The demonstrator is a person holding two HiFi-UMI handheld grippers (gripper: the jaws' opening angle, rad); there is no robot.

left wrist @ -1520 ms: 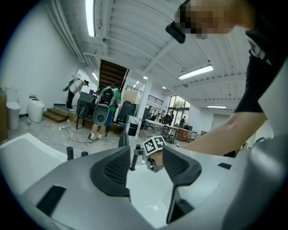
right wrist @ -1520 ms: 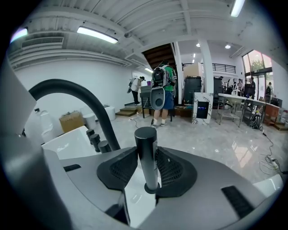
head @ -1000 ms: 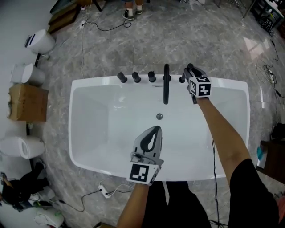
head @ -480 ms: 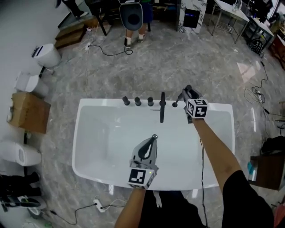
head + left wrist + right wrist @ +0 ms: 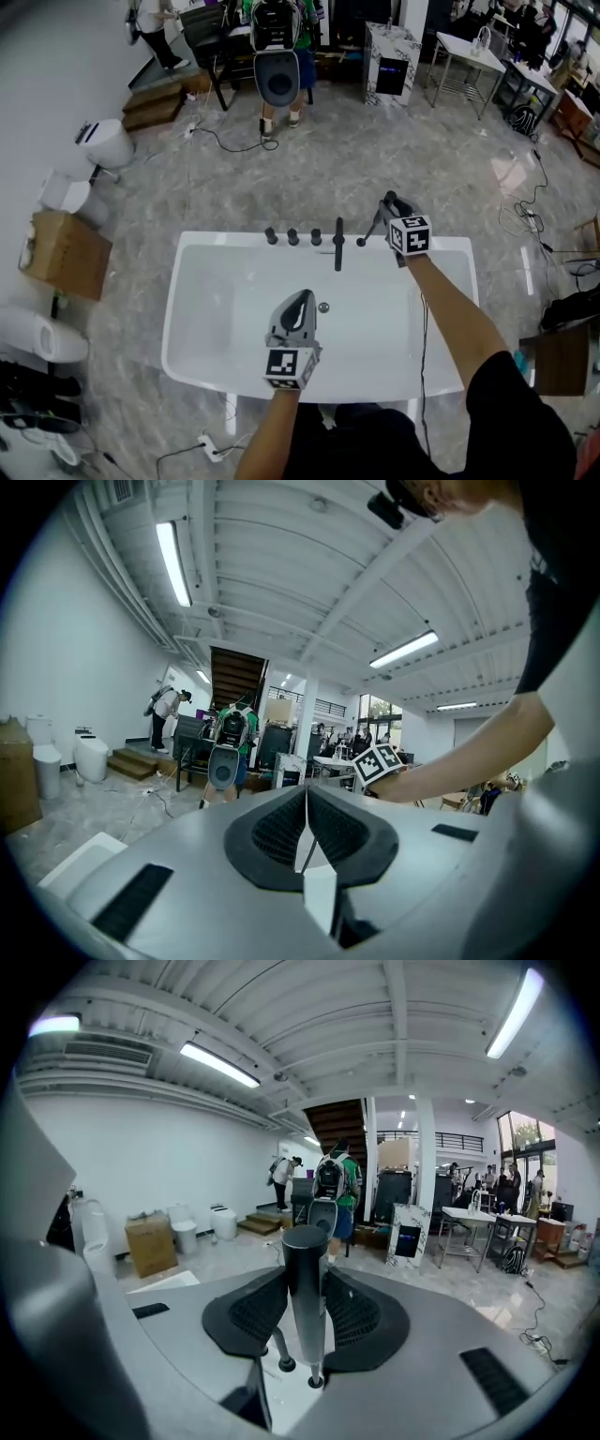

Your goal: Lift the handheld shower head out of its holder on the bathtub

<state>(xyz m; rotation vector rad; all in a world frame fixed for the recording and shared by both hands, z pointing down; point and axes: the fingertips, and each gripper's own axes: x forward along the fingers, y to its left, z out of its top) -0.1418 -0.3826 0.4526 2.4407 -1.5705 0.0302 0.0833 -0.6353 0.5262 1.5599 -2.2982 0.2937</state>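
A white bathtub lies below me, with a dark spout and three dark knobs on its far rim. My right gripper is above the far rim, right of the spout, shut on the dark handheld shower head. That slim rod slants down to the left towards the rim. In the right gripper view the shower head stands upright between the pads of the right gripper. My left gripper hovers over the tub's middle, shut and holding nothing. In its own view the left gripper has its pads touching.
Toilets and a cardboard box stand on the floor at the left. A person with a backpack stands beyond the tub. Cables cross the marble floor, and a power strip lies near the tub's front edge. Tables are at the back right.
Both grippers have risen above the tub, and the tub looks smaller and farther below. The right gripper carried the shower head upward from the rim. The left stayed shut.
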